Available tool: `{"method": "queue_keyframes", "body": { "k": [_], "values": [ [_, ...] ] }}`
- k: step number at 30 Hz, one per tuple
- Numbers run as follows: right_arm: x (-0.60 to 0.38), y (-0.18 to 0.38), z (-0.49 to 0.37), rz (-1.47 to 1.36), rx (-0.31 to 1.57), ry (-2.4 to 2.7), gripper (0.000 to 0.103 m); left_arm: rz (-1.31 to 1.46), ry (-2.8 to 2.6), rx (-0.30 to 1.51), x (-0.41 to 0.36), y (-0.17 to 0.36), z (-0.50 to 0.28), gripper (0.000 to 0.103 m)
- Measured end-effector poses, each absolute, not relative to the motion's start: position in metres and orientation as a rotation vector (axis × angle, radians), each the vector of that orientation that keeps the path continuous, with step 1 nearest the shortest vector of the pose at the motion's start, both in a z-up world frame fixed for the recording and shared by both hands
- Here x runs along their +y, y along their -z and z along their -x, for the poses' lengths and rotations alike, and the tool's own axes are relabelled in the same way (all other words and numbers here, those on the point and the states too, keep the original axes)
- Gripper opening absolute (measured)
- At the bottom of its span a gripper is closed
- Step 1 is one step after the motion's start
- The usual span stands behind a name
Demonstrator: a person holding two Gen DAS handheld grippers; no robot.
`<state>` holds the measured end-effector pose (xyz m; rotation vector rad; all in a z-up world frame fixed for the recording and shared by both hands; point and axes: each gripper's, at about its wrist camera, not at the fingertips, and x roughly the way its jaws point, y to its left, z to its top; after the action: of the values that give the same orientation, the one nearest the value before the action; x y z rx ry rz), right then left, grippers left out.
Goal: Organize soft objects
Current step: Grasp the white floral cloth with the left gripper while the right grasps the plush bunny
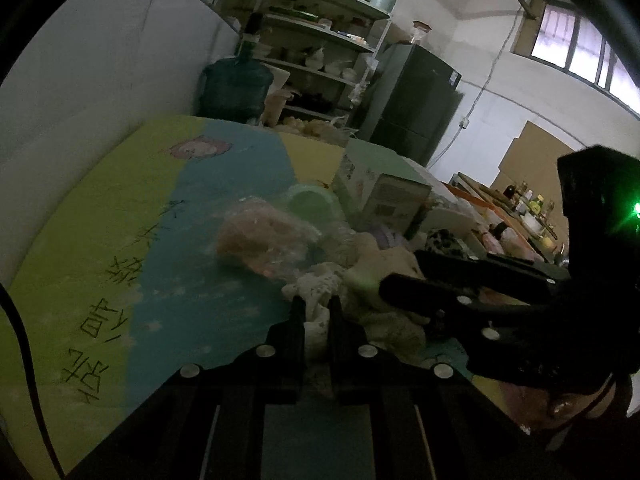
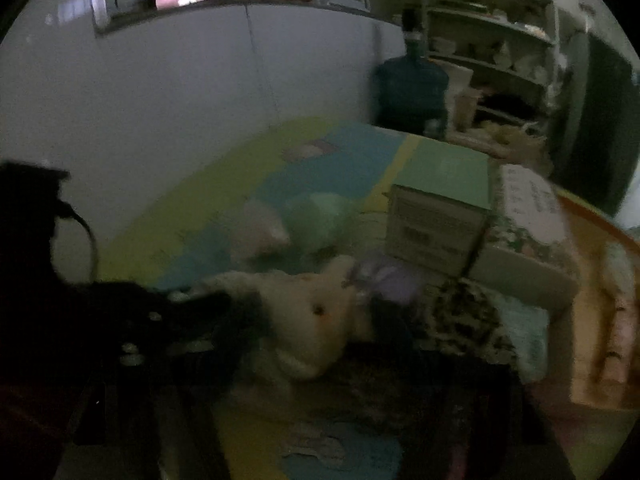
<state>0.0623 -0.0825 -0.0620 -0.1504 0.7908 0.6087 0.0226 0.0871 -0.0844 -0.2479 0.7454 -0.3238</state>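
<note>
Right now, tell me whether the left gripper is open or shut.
Shut. The left gripper has its fingers close together, pinching a bit of the white knitted cloth at the pile's edge.

The worktop (image 1: 120,216) is covered in lime green, light blue and yellow panels, with dark characters printed on the green. A cream plush (image 2: 316,304) is seen beside a leopard-spotted cloth (image 2: 464,312). The box (image 2: 444,208) is mint green on top. Both hand-held grippers are black.

Colourful tabletop (image 1: 100,216) carrying clear bag (image 1: 264,236), green tub (image 1: 312,200), carton (image 1: 384,188), cream plush pile (image 1: 360,280) lying alongside.
</note>
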Motion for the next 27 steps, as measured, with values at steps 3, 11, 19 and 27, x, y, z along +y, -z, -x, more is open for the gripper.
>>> {"method": "queue_keyframes", "body": {
  "k": [3, 11, 19, 27],
  "values": [
    [-0.083, 0.062, -0.058, 0.158, 0.785, -0.606, 0.042, 0.255, 0.331, 0.742, 0.088, 0.085, -0.021, 0.010],
    [-0.099, 0.051, -0.049, 0.085, 0.727, -0.640, 0.039, 0.272, 0.317, 0.686, 0.101, 0.074, -0.010, 0.010],
    [-0.113, 0.029, -0.039, 0.035, 0.651, -0.646, 0.039, 0.241, 0.324, 0.620, 0.102, 0.048, 0.000, 0.010],
    [-0.123, 0.007, -0.028, 0.019, 0.577, -0.644, 0.039, 0.188, 0.337, 0.554, 0.093, 0.022, 0.010, 0.010]
  ]
}}
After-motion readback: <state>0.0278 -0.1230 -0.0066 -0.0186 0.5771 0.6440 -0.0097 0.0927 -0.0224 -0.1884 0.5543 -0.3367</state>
